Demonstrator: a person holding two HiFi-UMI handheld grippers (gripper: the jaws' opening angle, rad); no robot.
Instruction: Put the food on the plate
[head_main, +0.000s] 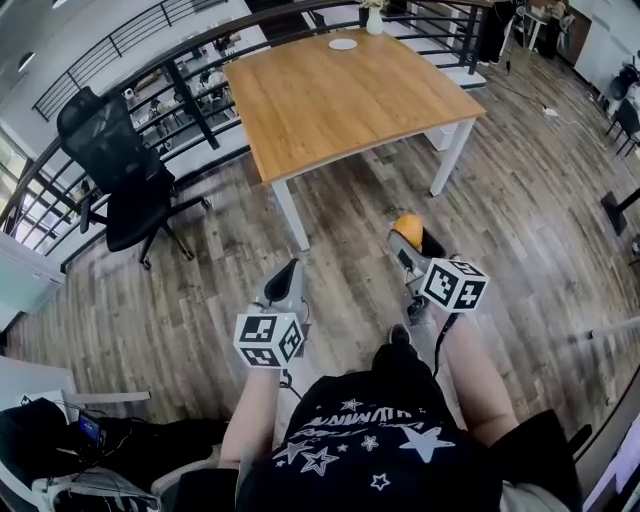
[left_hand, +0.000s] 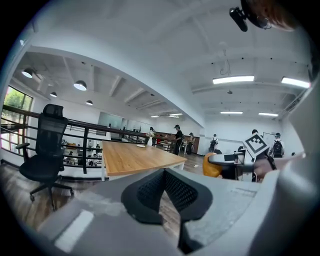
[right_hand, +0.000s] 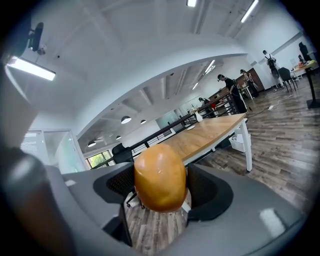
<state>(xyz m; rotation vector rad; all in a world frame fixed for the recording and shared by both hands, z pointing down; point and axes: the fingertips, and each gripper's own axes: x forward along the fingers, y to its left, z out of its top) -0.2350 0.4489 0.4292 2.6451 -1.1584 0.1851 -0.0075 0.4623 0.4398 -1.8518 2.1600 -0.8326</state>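
My right gripper (head_main: 412, 238) is shut on a rounded orange-brown piece of food (head_main: 407, 226), held in the air over the wooden floor, short of the table. In the right gripper view the food (right_hand: 160, 177) fills the gap between the black pads (right_hand: 205, 187) of the right gripper (right_hand: 161, 192). The left gripper (head_main: 290, 270) points forward beside it, its jaws shut with nothing in them; its pads (left_hand: 150, 187) meet. A small white plate (head_main: 342, 44) lies at the far edge of the table, seen small as the plate (left_hand: 141, 145) and the plate (right_hand: 190, 127).
The wooden table (head_main: 340, 100) on white legs stands ahead. A white vase (head_main: 374, 20) stands behind the plate. A black office chair (head_main: 120, 165) is at the left by a dark railing (head_main: 120, 85). Several people (left_hand: 178, 139) stand far behind the table.
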